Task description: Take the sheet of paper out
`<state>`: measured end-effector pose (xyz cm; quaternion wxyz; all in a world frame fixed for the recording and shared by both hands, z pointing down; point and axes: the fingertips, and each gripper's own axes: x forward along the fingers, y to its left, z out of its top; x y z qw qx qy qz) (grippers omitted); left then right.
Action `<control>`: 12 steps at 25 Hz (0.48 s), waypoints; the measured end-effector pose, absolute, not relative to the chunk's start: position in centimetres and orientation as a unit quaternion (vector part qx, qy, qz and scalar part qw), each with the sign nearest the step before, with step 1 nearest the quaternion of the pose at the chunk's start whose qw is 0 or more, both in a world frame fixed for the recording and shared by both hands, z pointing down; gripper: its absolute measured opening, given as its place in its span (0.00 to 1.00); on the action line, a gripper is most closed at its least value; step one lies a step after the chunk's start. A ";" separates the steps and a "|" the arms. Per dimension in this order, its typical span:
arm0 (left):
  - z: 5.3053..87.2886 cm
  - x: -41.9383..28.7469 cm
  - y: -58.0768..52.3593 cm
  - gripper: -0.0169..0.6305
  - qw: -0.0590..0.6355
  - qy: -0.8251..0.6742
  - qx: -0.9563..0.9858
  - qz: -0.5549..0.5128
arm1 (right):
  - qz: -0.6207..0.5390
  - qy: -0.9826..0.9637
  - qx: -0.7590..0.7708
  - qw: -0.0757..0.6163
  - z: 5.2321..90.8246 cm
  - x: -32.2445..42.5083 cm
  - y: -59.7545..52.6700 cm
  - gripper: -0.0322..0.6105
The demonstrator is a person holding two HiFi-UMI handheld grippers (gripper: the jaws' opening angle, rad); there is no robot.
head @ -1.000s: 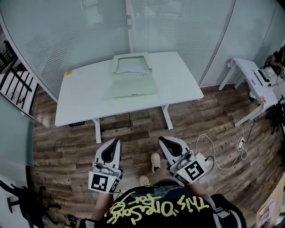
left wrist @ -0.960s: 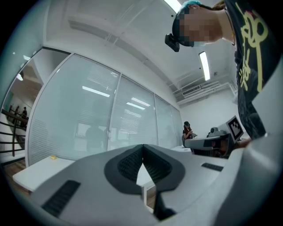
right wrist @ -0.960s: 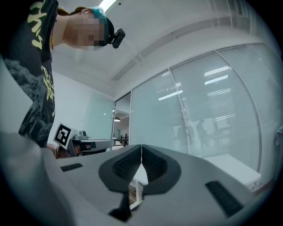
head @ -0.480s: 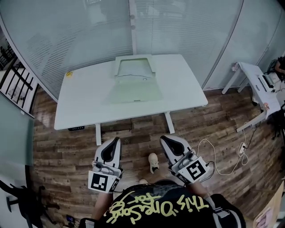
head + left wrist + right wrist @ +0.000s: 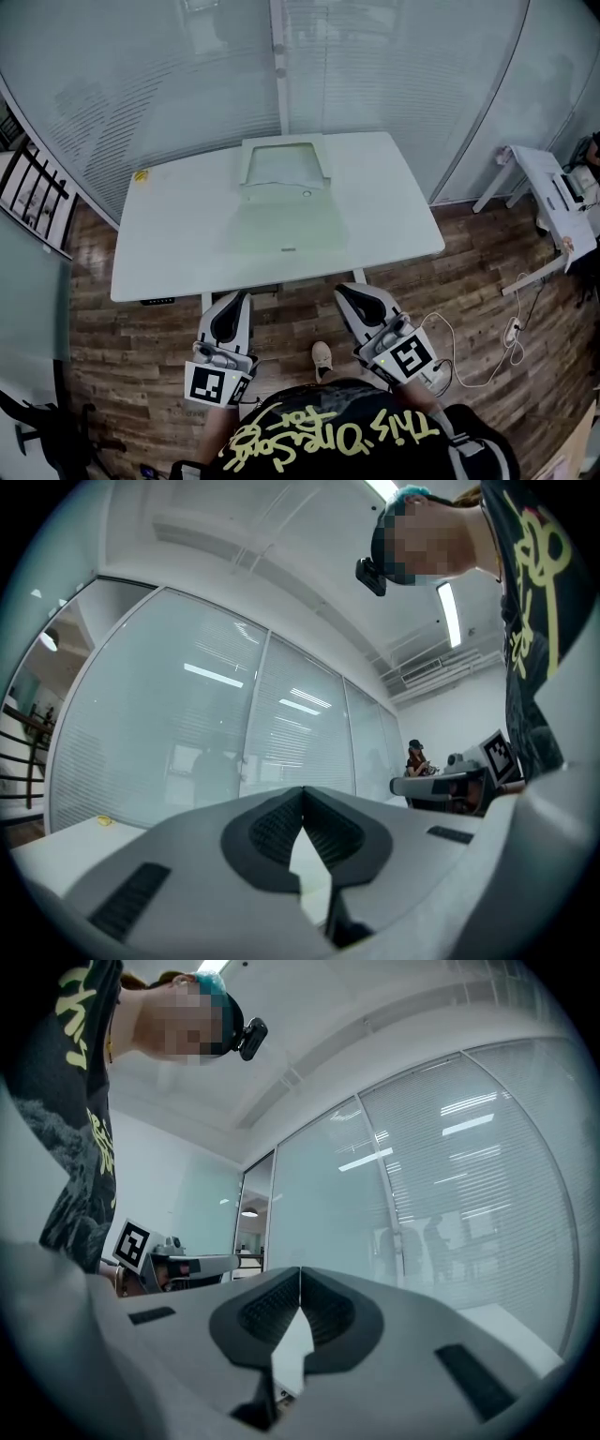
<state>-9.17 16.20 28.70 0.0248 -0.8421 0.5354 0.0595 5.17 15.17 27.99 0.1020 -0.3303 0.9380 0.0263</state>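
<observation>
In the head view nothing of the task looks started: the pale green translucent plastic folder [image 5: 281,225] lies flat and open near the middle of the smooth white rectangular table [image 5: 169,234], and both tools hang short of the table's near edge, over the brown wood-plank floor [image 5: 122,328]. A paler rectangle framed in the folder's far half is probably the sheet of paper [image 5: 279,169], not yet touched, though it is too small to be sure. By my reading, reaching the table, getting at the sheet and drawing it out all remain. The left gripper [image 5: 240,296] and the right gripper [image 5: 346,292] are matte grey moulded plastic with dark tips, each carrying a black-and-white marker cube. In the left gripper view the claw is pressed together, its dark ribbed pads meeting along a thin seam with nothing between them; behind stands a frosted glass wall with horizontal blinds [image 5: 187,724]. In the right gripper view the claw is likewise closed and empty, ribbed pads touching, with the same slatted glass beyond.
</observation>
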 end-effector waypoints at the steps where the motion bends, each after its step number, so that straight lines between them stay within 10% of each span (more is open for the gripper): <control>1: 28.5 -9.1 15.6 0.03 0.027 0.536 -0.842 0.060 | 0.027 0.939 -0.329 0.102 27.8 5.2 14.5 0.06; 12: 27.3 -8.1 10.1 0.03 0.048 0.549 -0.832 0.061 | 0.035 0.947 -0.303 0.105 26.8 6.0 8.5 0.06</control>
